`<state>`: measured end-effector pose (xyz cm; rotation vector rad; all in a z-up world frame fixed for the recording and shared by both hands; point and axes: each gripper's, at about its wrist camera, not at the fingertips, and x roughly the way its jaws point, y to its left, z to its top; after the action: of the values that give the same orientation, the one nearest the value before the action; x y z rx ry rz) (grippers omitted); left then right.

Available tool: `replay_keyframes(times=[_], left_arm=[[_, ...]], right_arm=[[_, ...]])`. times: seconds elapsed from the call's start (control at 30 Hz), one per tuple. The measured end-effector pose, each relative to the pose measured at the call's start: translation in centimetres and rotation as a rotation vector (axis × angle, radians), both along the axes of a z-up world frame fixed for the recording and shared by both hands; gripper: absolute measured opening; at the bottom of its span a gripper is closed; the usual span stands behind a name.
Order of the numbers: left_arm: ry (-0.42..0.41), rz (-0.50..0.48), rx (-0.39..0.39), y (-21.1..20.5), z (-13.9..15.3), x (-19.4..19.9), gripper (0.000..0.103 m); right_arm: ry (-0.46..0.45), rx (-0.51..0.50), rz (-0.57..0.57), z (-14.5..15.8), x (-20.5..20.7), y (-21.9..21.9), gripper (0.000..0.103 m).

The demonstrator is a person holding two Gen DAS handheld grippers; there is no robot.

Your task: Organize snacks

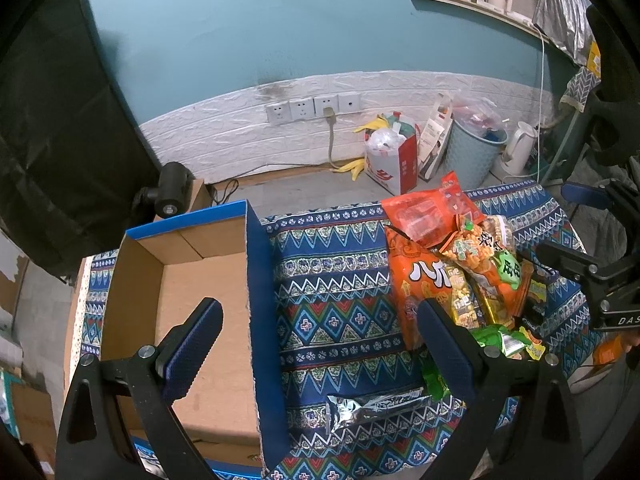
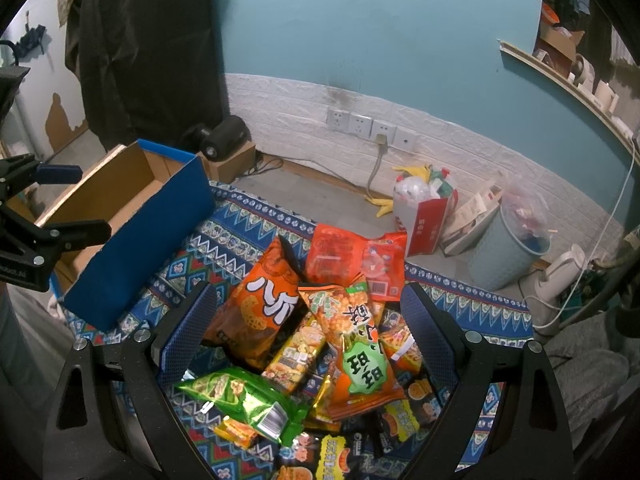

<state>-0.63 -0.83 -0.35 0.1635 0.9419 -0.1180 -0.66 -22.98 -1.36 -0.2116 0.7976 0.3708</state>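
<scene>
A pile of snack bags (image 2: 320, 336) lies on a patterned cloth (image 1: 332, 280); it also shows in the left wrist view (image 1: 460, 268). It holds an orange bag (image 2: 264, 312), a green bag (image 2: 240, 396) and an orange-green bag (image 2: 360, 352). An open cardboard box (image 1: 192, 292) with blue outer walls stands left of the pile; it shows in the right wrist view (image 2: 132, 240). Its inside looks bare. My left gripper (image 1: 320, 324) is open above the box's right wall, empty. My right gripper (image 2: 308, 320) is open above the pile, empty. A silver packet (image 1: 372, 404) lies near the left gripper.
On the floor behind stand a red-white bag (image 2: 424, 216), a light blue bin (image 2: 508, 248) and a white kettle (image 2: 564, 276). Wall sockets with a cable (image 1: 328, 120) sit on the white brick panel. A black camera (image 1: 172, 192) sits behind the box.
</scene>
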Motion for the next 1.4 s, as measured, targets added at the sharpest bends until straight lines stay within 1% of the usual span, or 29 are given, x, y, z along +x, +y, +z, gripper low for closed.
replay_keyframes(times=[0.73,1.07,1.4], left_arm=[[0.026,-0.018,0.004,-0.7,-0.4,0.3,0.099],[0.027,-0.025,0.003,-1.3,-0.5,0.3,0.099],[0.046,-0.044,-0.004,-2.5,-0.7,0.7,0.099]], right_arm=[[0.014,-0.009,-0.001,-0.2,0.2,0.0,0.091],[0.018,-0.006,-0.006,-0.5,0.1,-0.5,0.091],[0.032,-0.023,-0.015,-0.8,0.4,-1.3,0.091]])
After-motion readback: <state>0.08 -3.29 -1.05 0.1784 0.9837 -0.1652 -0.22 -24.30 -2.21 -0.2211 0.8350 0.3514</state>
